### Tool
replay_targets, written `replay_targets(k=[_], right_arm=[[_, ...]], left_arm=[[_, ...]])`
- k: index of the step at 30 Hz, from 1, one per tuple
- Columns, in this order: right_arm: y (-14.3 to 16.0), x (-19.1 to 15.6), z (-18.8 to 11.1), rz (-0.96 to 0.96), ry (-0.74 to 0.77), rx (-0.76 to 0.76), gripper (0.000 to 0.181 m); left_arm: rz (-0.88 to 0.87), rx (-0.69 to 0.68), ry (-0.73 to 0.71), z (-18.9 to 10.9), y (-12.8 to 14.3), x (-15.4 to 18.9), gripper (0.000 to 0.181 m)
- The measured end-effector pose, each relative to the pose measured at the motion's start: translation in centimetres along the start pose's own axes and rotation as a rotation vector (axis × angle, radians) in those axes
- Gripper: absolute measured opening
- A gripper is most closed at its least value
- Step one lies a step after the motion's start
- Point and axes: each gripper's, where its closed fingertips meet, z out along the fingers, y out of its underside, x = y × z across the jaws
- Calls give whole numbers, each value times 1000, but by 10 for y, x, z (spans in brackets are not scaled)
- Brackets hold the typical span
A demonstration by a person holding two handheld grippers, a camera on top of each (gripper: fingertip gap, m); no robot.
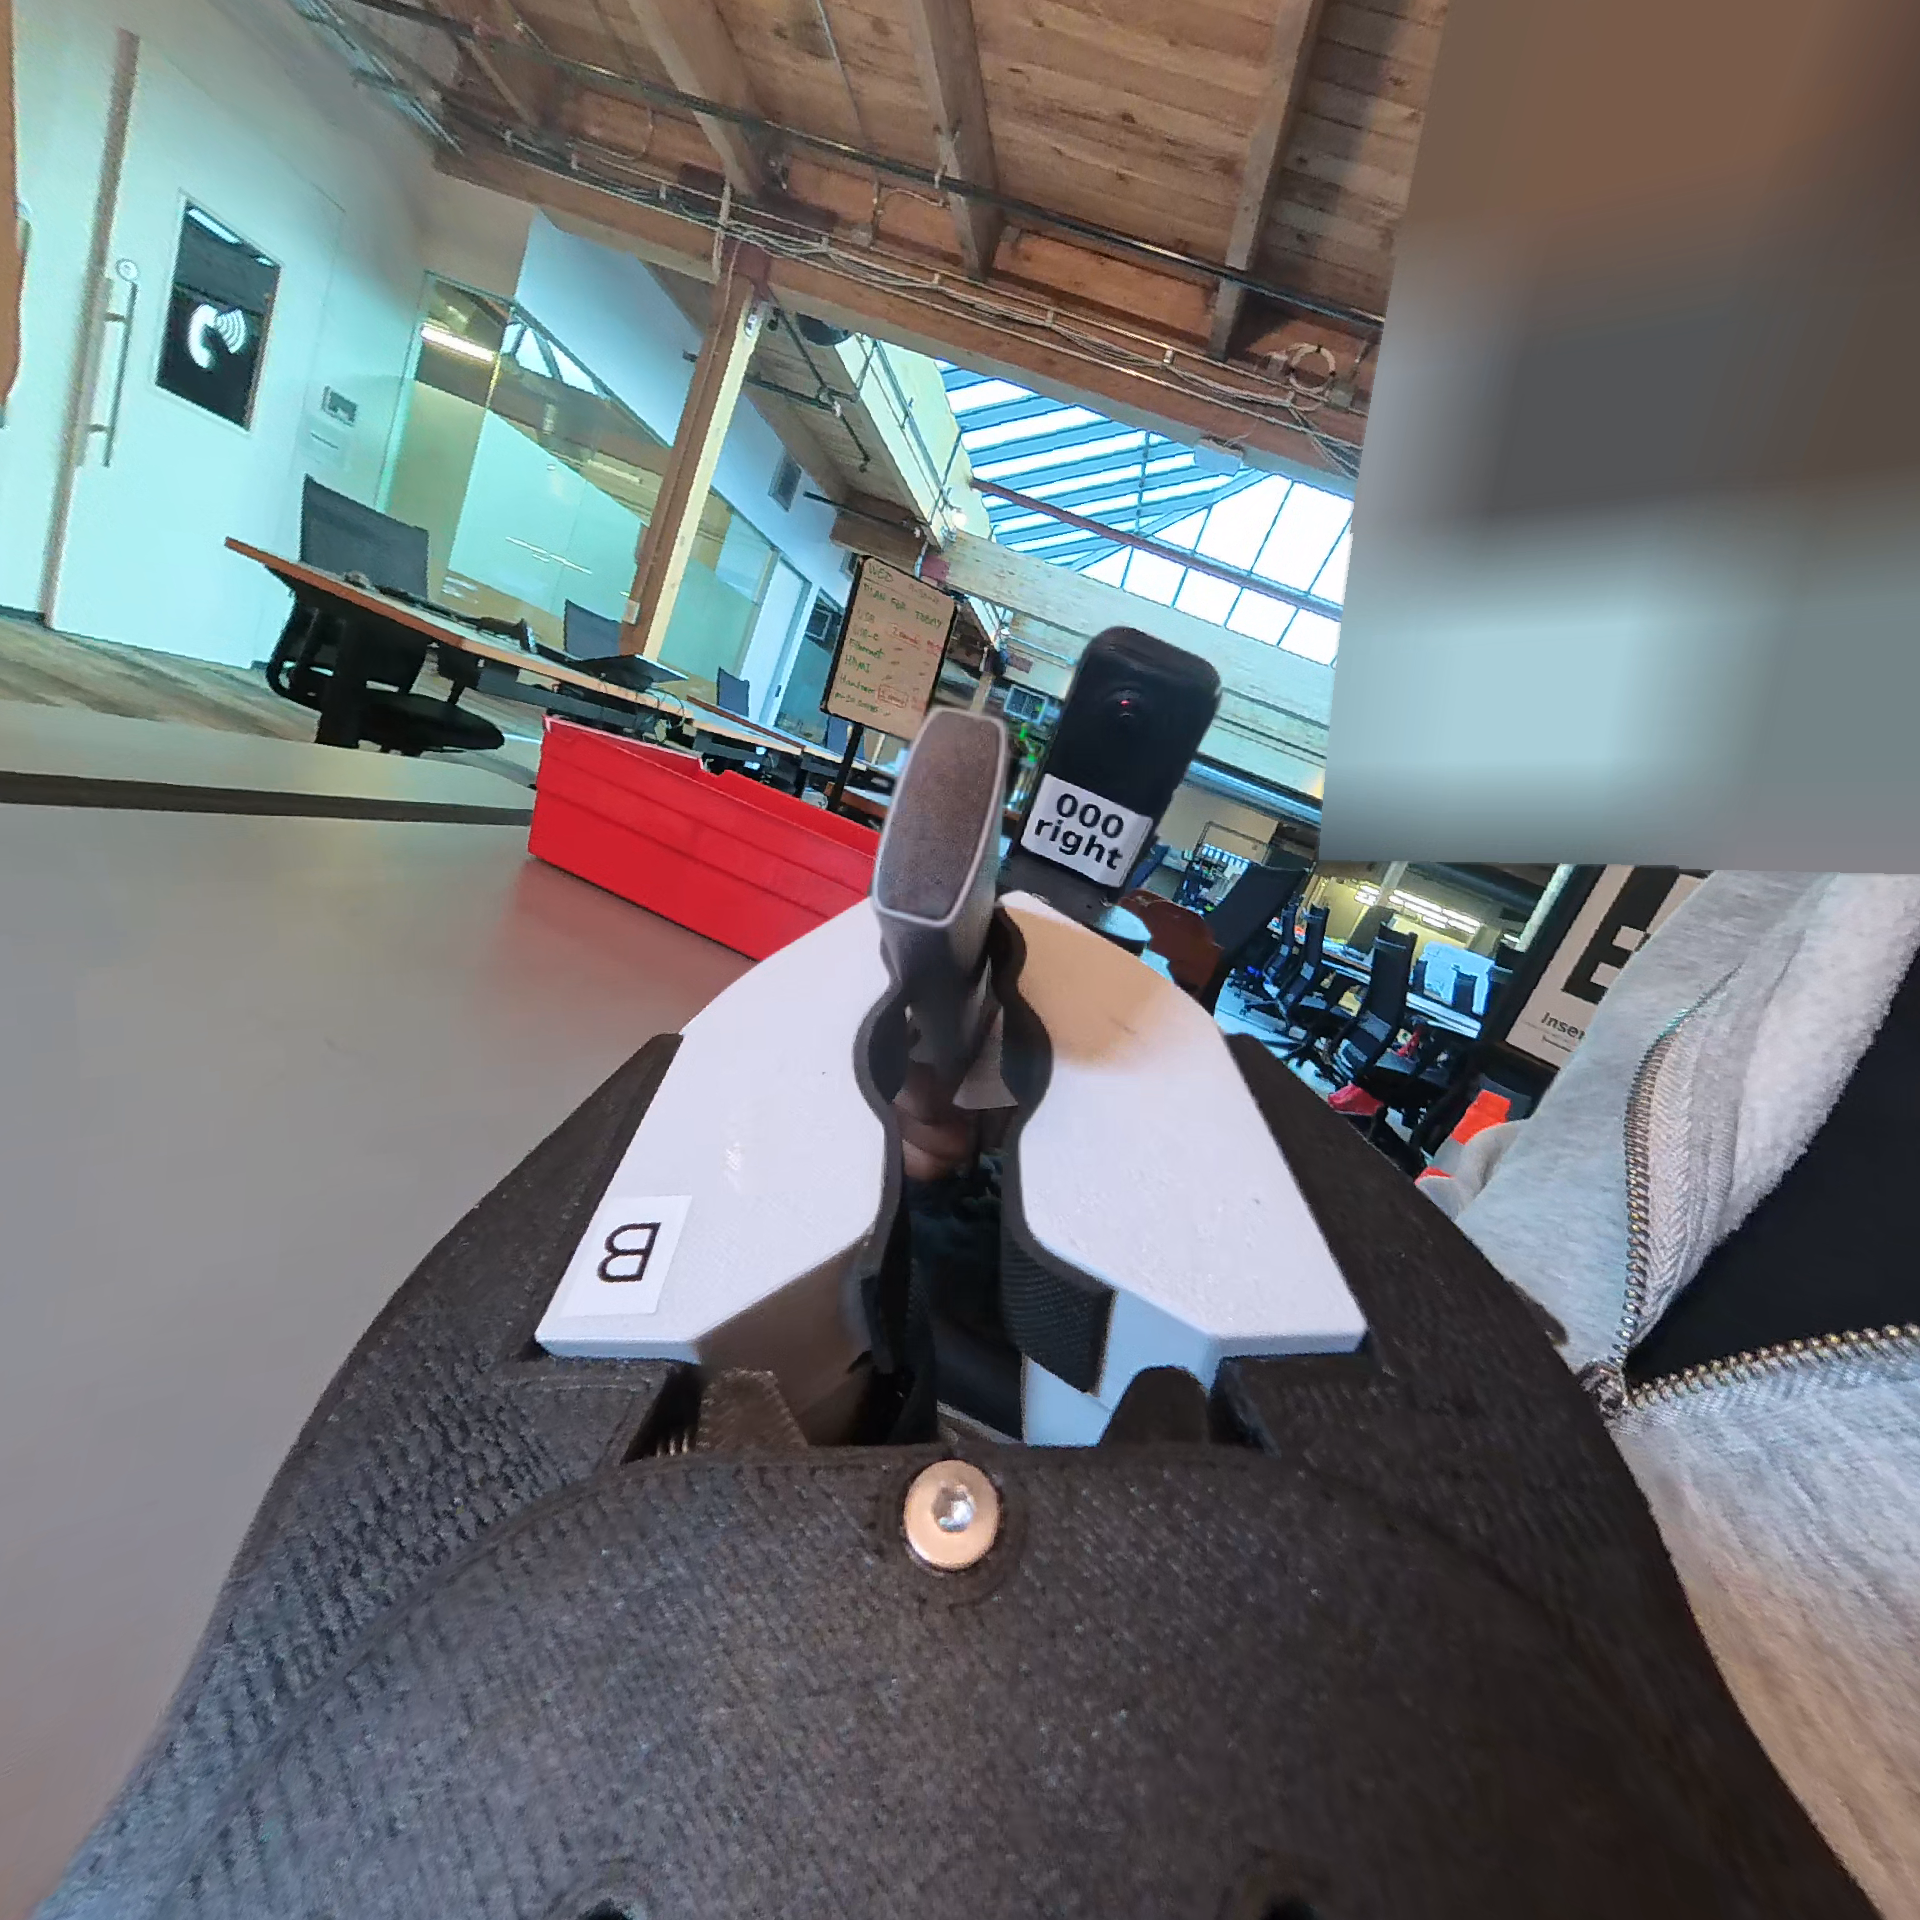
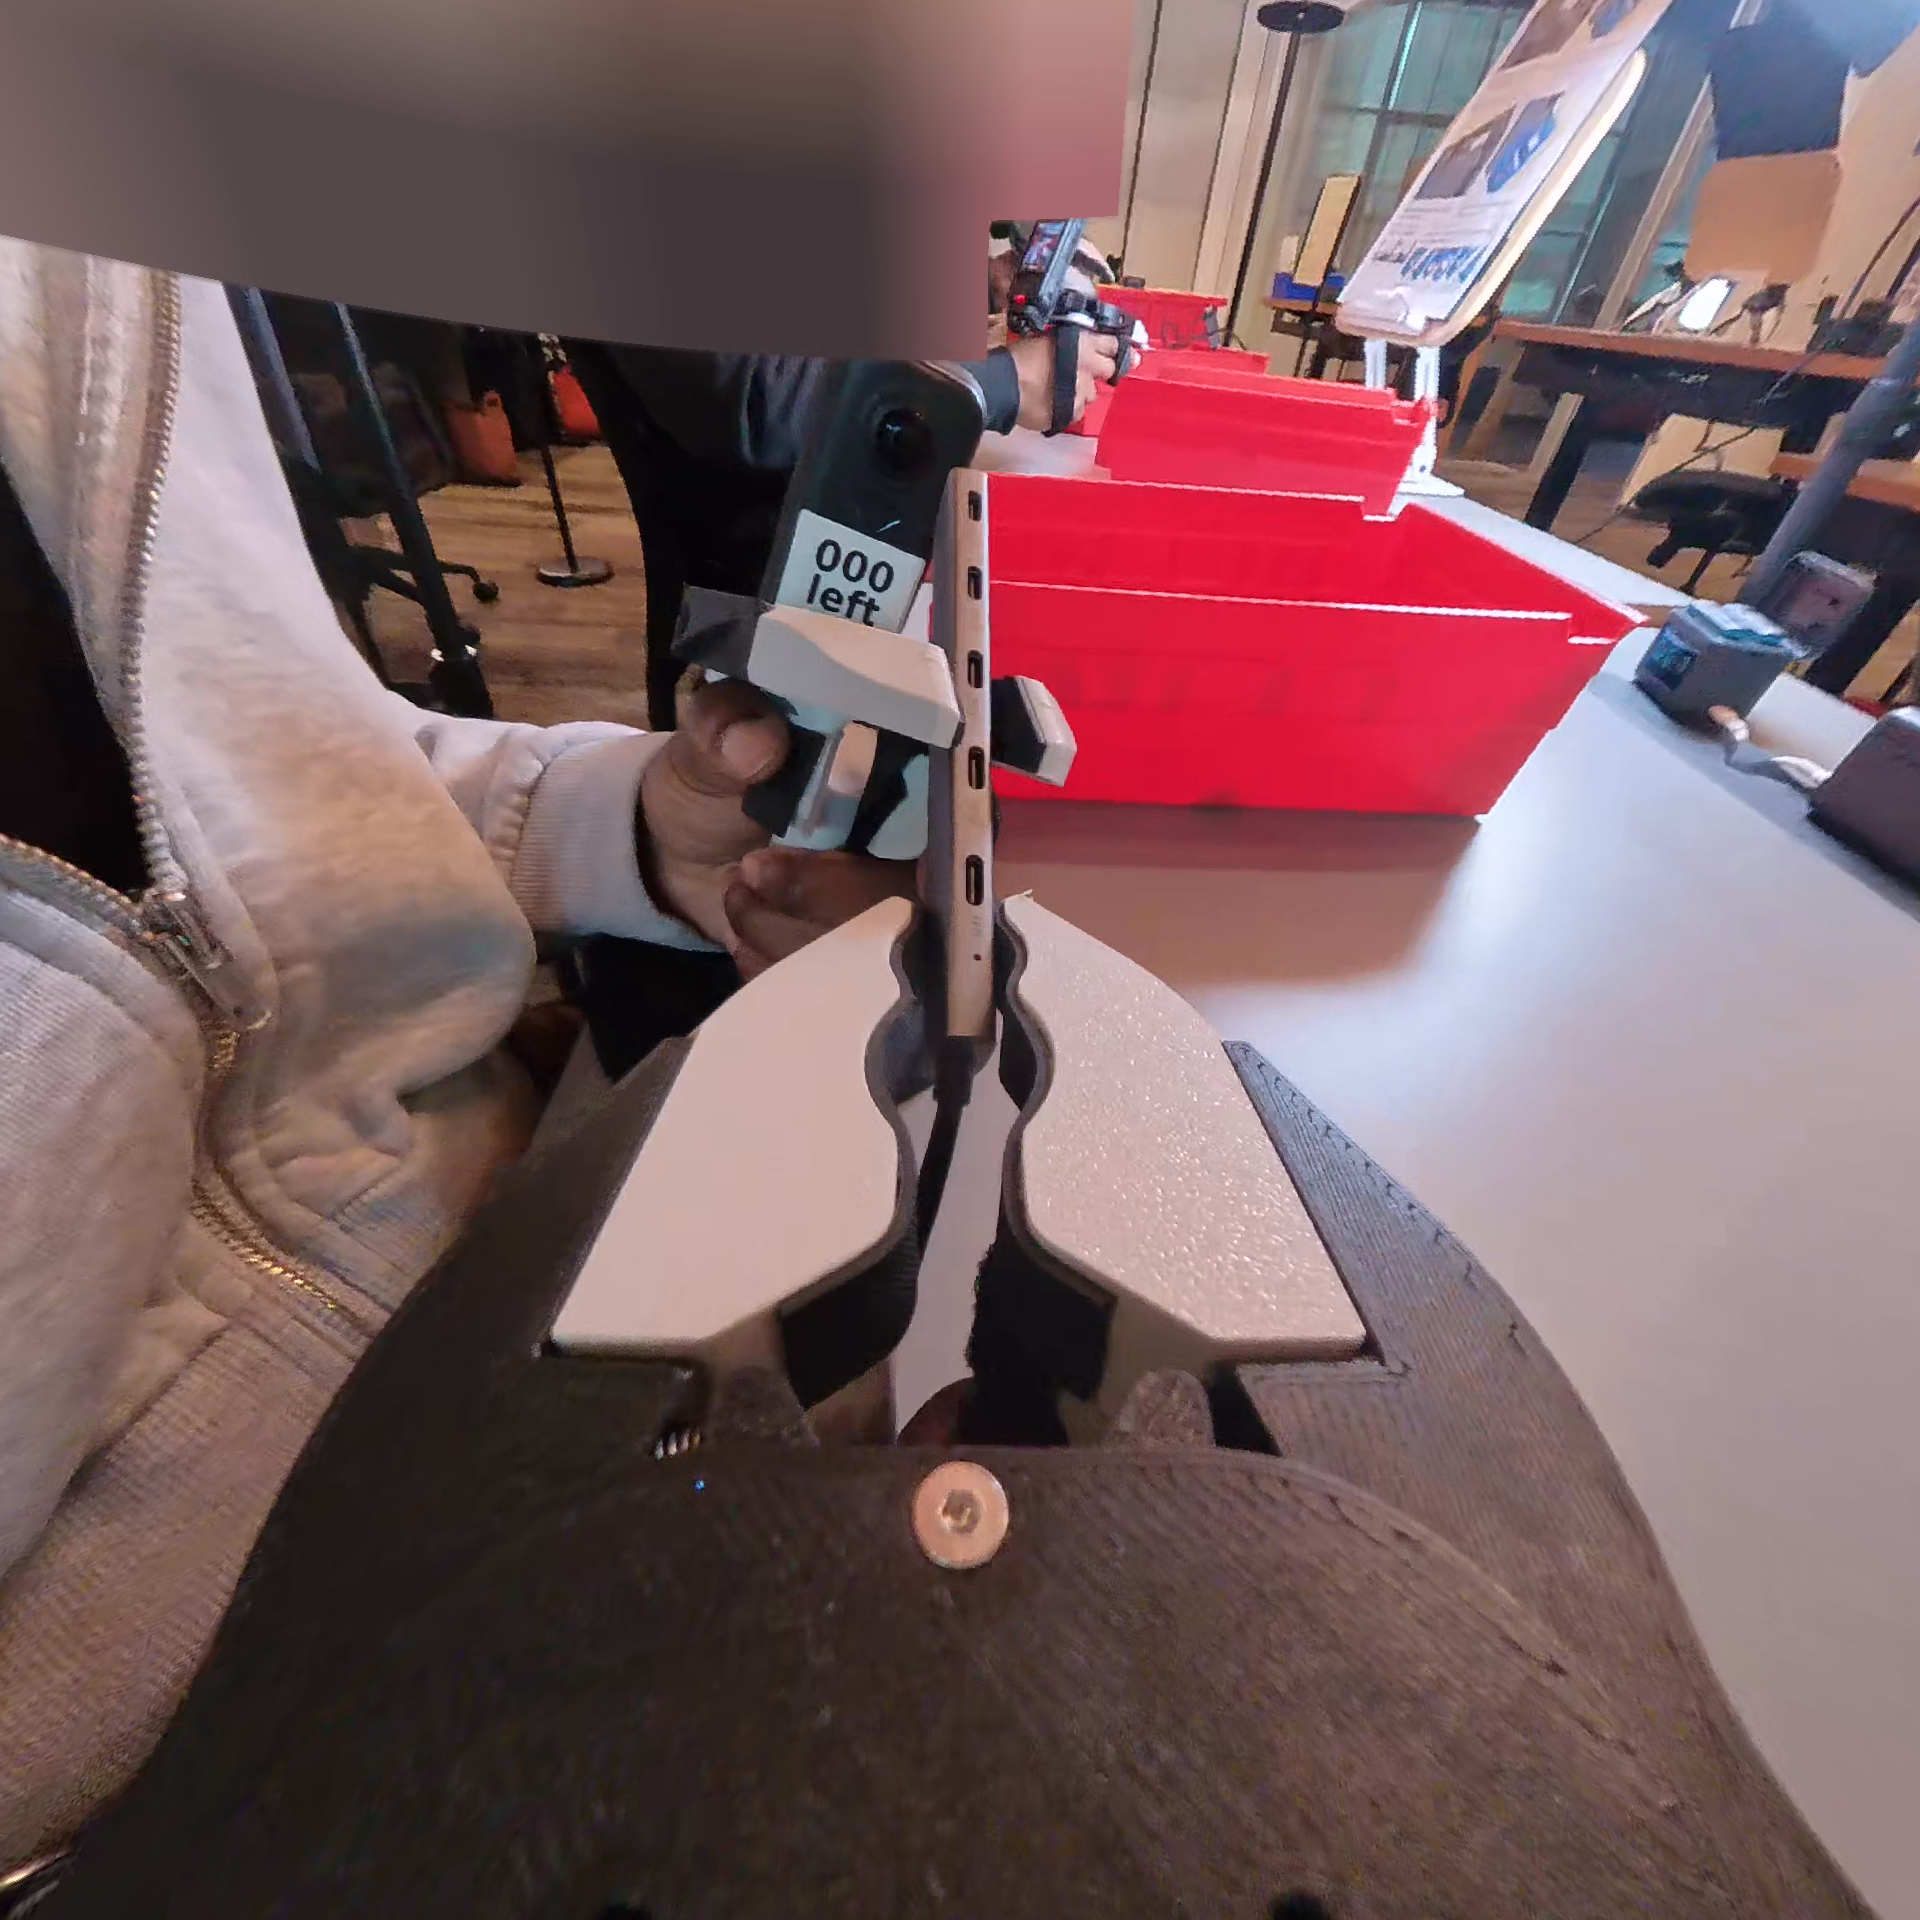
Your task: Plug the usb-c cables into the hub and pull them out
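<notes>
A slim grey hub (image 2: 961, 582) is held upright above the table, with a row of open ports along its edge. My right gripper (image 2: 951, 977) is shut on its lower end, where a black cable (image 2: 940, 1132) leaves the hub between the fingers. My left gripper (image 2: 971, 717) clamps the hub's middle from the left. In the left wrist view the hub (image 1: 940, 831) is seen end-on, pinched in my left gripper (image 1: 940, 997), with the right gripper's camera (image 1: 1132, 727) behind it. No plug shows in the ports.
Red bins (image 2: 1247, 665) stand on the grey table (image 2: 1558, 1039) just beyond the hub, and one shows in the left wrist view (image 1: 686, 831). Small grey devices (image 2: 1714, 655) sit at the right edge. A person's grey zipped hoodie (image 2: 208, 831) is close on the left. My two grippers' fingertips are within a few centimetres of each other.
</notes>
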Motion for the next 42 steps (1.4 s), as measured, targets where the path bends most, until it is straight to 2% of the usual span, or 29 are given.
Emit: replay_targets(k=[4,8,12,14,16,18,20,22,24,42], right_arm=[[6,4,-3,-117,61,-38,10],[8,9,-4,-259,146,-67,10],[4,38,-15,-540,444,-144,9],[2,47,-21,-683,566,-204,10],[-1,48,-21,-784,626,-225,10],[-6,45,-18,-826,641,-211,10],[-6,42,-17,-814,622,-196,10],[-2,40,-15,-779,584,-194,10],[-2,39,-14,-780,575,-191,10],[-5,33,-12,-791,561,-141,12]], left_arm=[[23,8,-15,0,-2,-1,25],[167,-47,-100,-3,-4,-8,29],[347,-141,-303,-17,-10,-33,44],[266,-123,-363,-23,-19,-41,44],[14,-92,-306,-17,-18,-39,47],[-157,-70,-242,-8,-9,-36,50],[-211,-47,-224,-2,-1,-38,50],[-239,14,-176,1,-3,-34,40],[-248,54,-118,1,-8,-27,24],[-252,67,-64,-2,-8,-22,23]])
